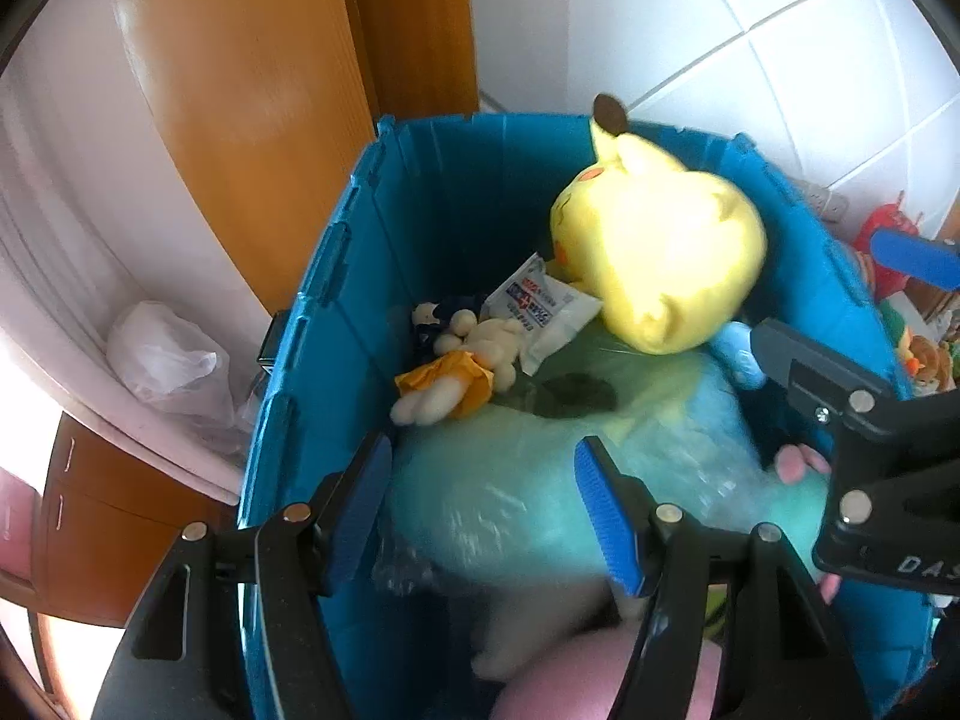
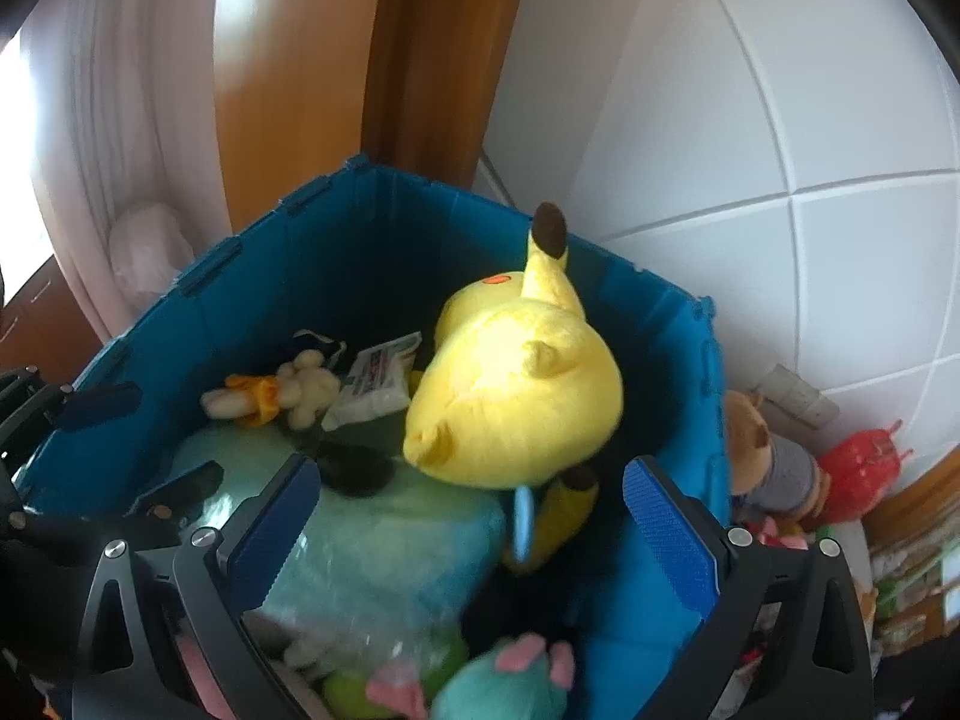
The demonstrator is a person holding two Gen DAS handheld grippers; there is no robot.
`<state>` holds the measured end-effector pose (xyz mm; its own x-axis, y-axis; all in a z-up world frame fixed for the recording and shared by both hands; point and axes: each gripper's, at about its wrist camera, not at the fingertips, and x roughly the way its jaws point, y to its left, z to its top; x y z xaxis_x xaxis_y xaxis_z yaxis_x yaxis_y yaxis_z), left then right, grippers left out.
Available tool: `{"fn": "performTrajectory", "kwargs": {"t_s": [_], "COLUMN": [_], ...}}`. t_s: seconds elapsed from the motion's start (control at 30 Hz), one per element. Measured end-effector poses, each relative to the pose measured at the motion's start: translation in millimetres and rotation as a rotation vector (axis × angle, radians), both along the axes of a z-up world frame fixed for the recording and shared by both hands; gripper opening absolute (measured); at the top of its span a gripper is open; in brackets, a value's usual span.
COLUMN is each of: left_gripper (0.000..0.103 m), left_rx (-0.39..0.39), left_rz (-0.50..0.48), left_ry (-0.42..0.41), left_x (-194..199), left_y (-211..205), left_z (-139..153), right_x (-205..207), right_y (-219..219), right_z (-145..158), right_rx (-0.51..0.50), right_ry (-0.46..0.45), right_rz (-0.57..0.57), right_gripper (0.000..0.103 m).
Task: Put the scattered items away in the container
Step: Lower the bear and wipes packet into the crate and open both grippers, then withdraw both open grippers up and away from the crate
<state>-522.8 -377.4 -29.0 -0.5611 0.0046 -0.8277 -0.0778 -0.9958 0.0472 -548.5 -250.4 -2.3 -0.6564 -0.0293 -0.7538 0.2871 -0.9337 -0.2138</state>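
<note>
Left wrist view looks down into the blue folding crate [image 1: 336, 324], which stands against a wooden door frame [image 1: 258, 120] on a white tiled floor [image 1: 780, 60]; my left gripper [image 1: 480, 510] hangs over the near end with its jaws parted and nothing between the blue pads; below them lies a large pale-teal plush wrapped in clear plastic [image 1: 528, 480]. The yellow Pikachu plush [image 1: 660, 252] lies inside the crate toward its far right corner, resting on the teal plush, its brown-tipped ear above the rim. Beside it lie a white tissue packet [image 1: 543, 306] and a small cream bear in an orange dress [image 1: 462, 372], near the left wall.

In the right wrist view my right gripper [image 2: 474, 534] has its jaws spread wide, holding nothing; the Pikachu lies just beyond them, clear of both pads. A teal plush with pink ears [image 2: 510, 684] sits at the bottom edge. Outside the crate, on the right, are a brown bear in a grey top [image 2: 762, 450] and a red toy [image 2: 864, 468].
</note>
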Motion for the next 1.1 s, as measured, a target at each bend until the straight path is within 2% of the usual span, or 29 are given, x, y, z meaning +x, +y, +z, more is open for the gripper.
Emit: {"fn": "performTrajectory", "kwargs": {"t_s": [0.2, 0.4, 0.83, 1.1], "left_gripper": [0.063, 0.063, 0.063, 0.063], "left_rx": [0.035, 0.047, 0.065, 0.082], "left_rz": [-0.012, -0.017, 0.002, -0.009], "left_ry": [0.046, 0.067, 0.104, 0.168], "left_x": [43.1, 82.2, 138.0, 179.3], "left_y": [1.4, 3.7, -1.3, -6.3], "left_z": [12.4, 7.8, 7.6, 9.6], "right_x": [44.4, 87.5, 155.7, 197.0], "right_y": [8.2, 15.2, 35.1, 37.8], "right_z": [11.8, 9.2, 2.4, 0.4], "right_rx": [-0.007, -0.02, -0.067, -0.086], "right_ry": [0.041, 0.071, 0.075, 0.104], "right_rz": [-0.006, -0.01, -0.019, -0.007], "right_gripper": [0.103, 0.103, 0.103, 0.103]}}
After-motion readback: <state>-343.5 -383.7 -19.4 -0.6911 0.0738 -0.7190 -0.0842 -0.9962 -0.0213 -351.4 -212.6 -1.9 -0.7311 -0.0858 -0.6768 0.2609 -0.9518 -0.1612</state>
